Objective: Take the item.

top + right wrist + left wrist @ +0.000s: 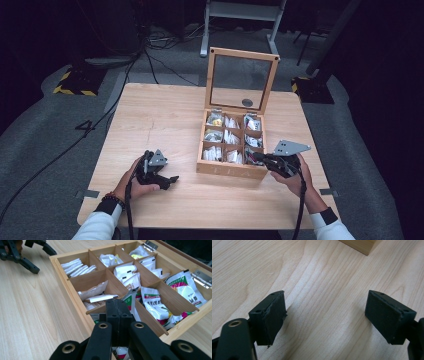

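Big wooden table [165,120] takes up most of the high view, and the wooden box [231,169] sits a bit right of center with its glass lid [242,80] standing up at the back, so the opening part looks done already. The box is a grid of compartments stuffed with little packets, and from what I can tell they're all sitting in their slots, so I'd say the actual picking is only just starting. The right gripper [261,159] is over the lower right corner of the box, and in the right gripper view its jaws are pressed tight together right above the nearest compartment. There's a green and white sachet [130,300] poking up just behind the tips at center frame, and another bit of packet shows below the jaws at the bottom edge, but honestly I can't tell if anything is pinched in there or if it just closed on air. Looks like it's going for that corner sachet either way. The left gripper [171,179] is parked at lower left on bare table, well apart from the box, jaws spread with nothing between them; in the left gripper view you just see wood grain and a corner of the box at the top.
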